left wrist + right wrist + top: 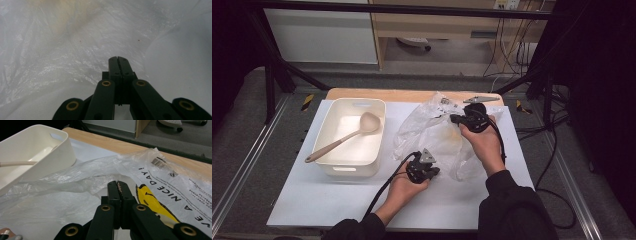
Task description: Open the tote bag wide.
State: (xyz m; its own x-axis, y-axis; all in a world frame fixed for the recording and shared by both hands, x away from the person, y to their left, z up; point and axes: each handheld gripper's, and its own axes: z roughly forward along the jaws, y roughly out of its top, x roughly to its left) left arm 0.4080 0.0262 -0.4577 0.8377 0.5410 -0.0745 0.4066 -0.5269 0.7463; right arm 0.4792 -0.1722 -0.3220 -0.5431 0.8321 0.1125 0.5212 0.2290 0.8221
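Lying on white table point(312, 200): plastic bag point(432, 135) | both fingers closed, seemingly empty | grey floor point(242, 125)

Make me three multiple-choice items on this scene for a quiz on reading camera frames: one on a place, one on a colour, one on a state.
1. Where does the ladle lie?
A. in the bin
B. on the bag
C. on the floor

2. What colour is the printed face on the bag?
A. green
B. yellow
C. red

3. How do the right claw's jaws stand?
A. wide open
B. shut on the ladle
C. shut, with bag film at their tips

Key:
1 A, the high view shows its bowl inside the bin and its handle over the near left rim.
2 B, the right gripper view shows a yellow patch beside the black lettering.
3 C, in the right gripper view the two jaws meet, and crumpled film lies against them.
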